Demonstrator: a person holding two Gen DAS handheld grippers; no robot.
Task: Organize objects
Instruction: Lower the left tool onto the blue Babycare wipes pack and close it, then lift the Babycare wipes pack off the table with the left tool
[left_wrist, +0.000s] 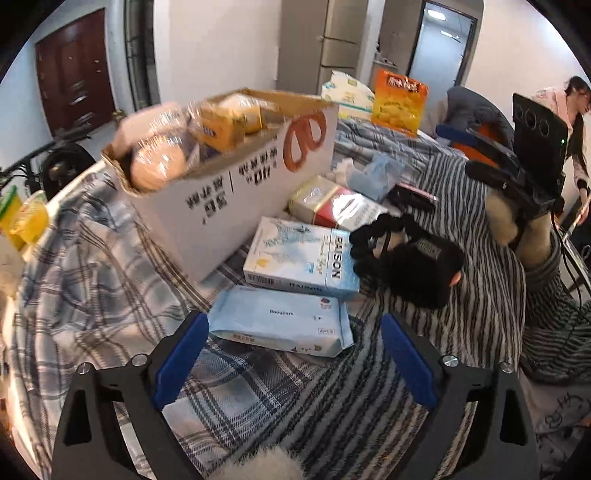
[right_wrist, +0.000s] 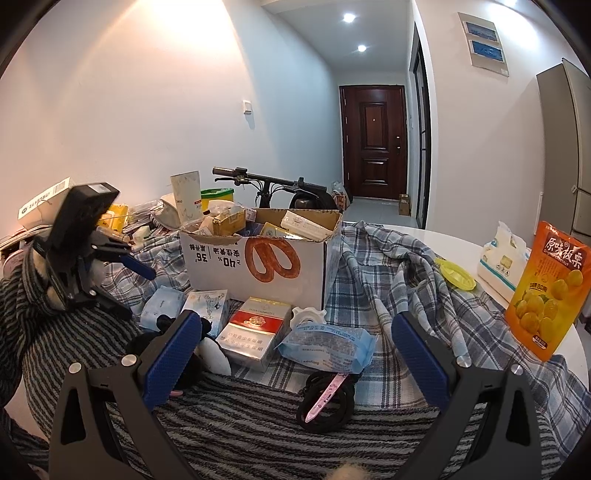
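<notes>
I saw the white cardboard box standing open and crammed with packets. Before it lay a pale blue wipes pack flat, a blue tissue box, a red-and-white carton and a black plush toy.

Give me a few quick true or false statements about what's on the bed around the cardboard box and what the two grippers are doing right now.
1. The left gripper is open with nothing between its pads. True.
2. The cardboard box is empty. False: it is filled with packaged items.
3. The orange snack bag stands upright to the right of the box. True.
4. The right gripper is clamped on the red and white carton. False: its jaws are open, and the carton lies beyond them on the blanket.
5. The Babycare wipes pack lies just ahead of the left gripper. True.
</notes>
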